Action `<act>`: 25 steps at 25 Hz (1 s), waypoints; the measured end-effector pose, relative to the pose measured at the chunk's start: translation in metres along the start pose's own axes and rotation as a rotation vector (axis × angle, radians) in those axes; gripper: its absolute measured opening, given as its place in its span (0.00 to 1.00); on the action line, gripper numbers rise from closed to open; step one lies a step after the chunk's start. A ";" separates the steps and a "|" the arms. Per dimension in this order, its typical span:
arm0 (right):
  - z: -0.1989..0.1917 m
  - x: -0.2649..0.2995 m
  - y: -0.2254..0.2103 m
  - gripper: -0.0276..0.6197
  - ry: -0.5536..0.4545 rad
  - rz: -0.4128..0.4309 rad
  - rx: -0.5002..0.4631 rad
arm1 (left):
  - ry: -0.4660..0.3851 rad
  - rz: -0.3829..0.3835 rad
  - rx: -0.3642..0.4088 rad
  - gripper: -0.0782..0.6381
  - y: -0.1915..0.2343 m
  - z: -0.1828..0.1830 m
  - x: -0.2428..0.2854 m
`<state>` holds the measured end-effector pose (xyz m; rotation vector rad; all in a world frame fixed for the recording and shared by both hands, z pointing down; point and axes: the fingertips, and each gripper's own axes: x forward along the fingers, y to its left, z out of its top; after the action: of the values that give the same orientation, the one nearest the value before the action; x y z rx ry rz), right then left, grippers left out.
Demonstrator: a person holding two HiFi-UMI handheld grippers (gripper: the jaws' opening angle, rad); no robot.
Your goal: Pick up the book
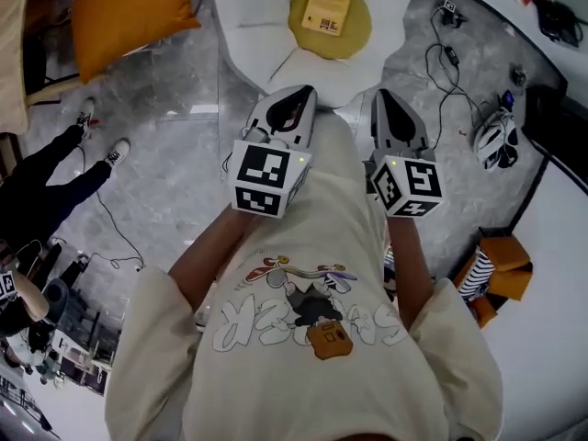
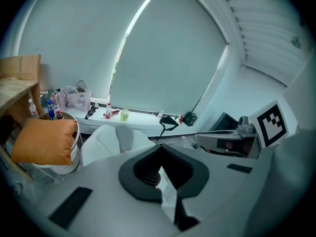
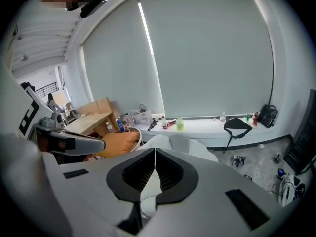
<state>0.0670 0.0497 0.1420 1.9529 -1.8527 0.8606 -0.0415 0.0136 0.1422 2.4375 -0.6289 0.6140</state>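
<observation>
A yellow book [image 1: 329, 7] lies on the round yellow centre cushion [image 1: 354, 37] of a white flower-shaped seat [image 1: 257, 26] at the top of the head view. My left gripper [image 1: 299, 95] and right gripper [image 1: 386, 95] are side by side in front of my chest, short of the seat's near edge and pointing toward it. In the left gripper view the left gripper [image 2: 160, 148] has its jaw tips together with nothing between them. The right gripper [image 3: 155, 149] is likewise shut and empty. Both gripper views show the white seat [image 2: 113, 139] [image 3: 177, 144] ahead, but not the book.
An orange pillow [image 1: 129, 12] rests on a chair left of the seat. A person's legs [image 1: 55, 182] stand at the far left. Cables [image 1: 450, 62], a white helmet-like object [image 1: 496, 141] and an orange box [image 1: 501, 265] lie on the floor at right. A window ledge [image 2: 143, 116] holds bottles.
</observation>
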 end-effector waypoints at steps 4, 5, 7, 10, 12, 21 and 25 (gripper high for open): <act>-0.003 0.027 -0.029 0.08 0.038 0.059 0.004 | 0.021 0.039 -0.003 0.12 -0.005 0.001 0.030; -0.005 0.034 -0.036 0.08 0.045 0.072 0.010 | 0.025 0.049 -0.004 0.12 -0.006 0.001 0.039; -0.011 0.047 -0.048 0.08 0.060 0.095 0.019 | 0.031 0.066 -0.010 0.12 -0.008 -0.001 0.058; -0.023 0.068 -0.062 0.08 0.087 0.125 0.023 | 0.042 0.093 -0.018 0.12 -0.004 -0.007 0.088; -0.033 0.081 -0.071 0.08 0.102 0.140 0.034 | 0.049 0.105 -0.022 0.12 -0.002 -0.013 0.107; -0.081 0.138 -0.111 0.08 0.143 0.194 0.105 | 0.093 0.131 -0.019 0.12 0.012 -0.054 0.189; -0.105 0.161 -0.119 0.08 0.157 0.205 0.122 | 0.108 0.128 -0.018 0.12 0.018 -0.073 0.214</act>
<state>0.1586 -0.0010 0.3426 1.7266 -1.9707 1.1786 0.0961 -0.0195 0.3194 2.3422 -0.7467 0.7828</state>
